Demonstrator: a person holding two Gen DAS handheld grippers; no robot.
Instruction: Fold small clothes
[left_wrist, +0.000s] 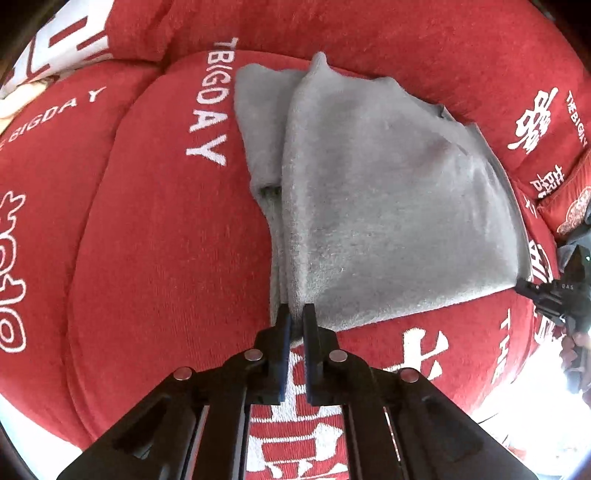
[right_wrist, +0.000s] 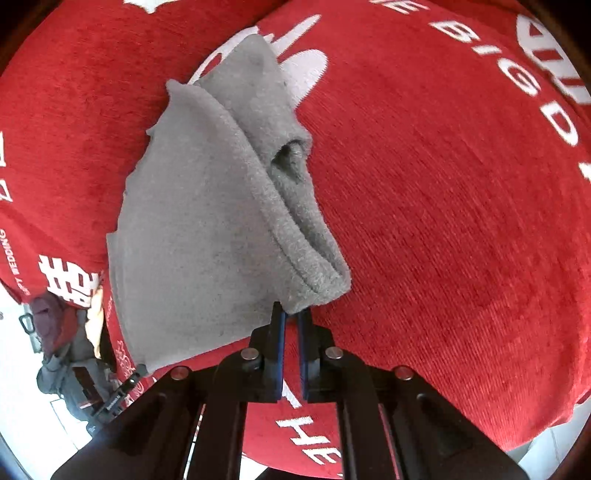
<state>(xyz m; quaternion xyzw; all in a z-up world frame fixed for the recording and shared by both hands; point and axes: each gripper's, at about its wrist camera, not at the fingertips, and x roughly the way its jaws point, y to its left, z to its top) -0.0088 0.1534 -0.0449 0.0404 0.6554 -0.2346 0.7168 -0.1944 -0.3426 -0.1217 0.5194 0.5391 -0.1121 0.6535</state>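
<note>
Grey fleece garment (left_wrist: 369, 192) partly folded on red cushion (left_wrist: 166, 240); left hand-held gripper (left_wrist: 297, 317) and right hand-held gripper (right_wrist: 291, 314) each pinching a near corner; further folds remaining.

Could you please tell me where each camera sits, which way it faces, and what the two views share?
Left wrist: on the left hand-held gripper, looking steeply down at the grey fleece garment; the right hand-held gripper shows at the garment's far corner.
Right wrist: on that right gripper, angled down, pinching the garment's folded corner.
Shared: the garment and the red printed cushion cover.
</note>
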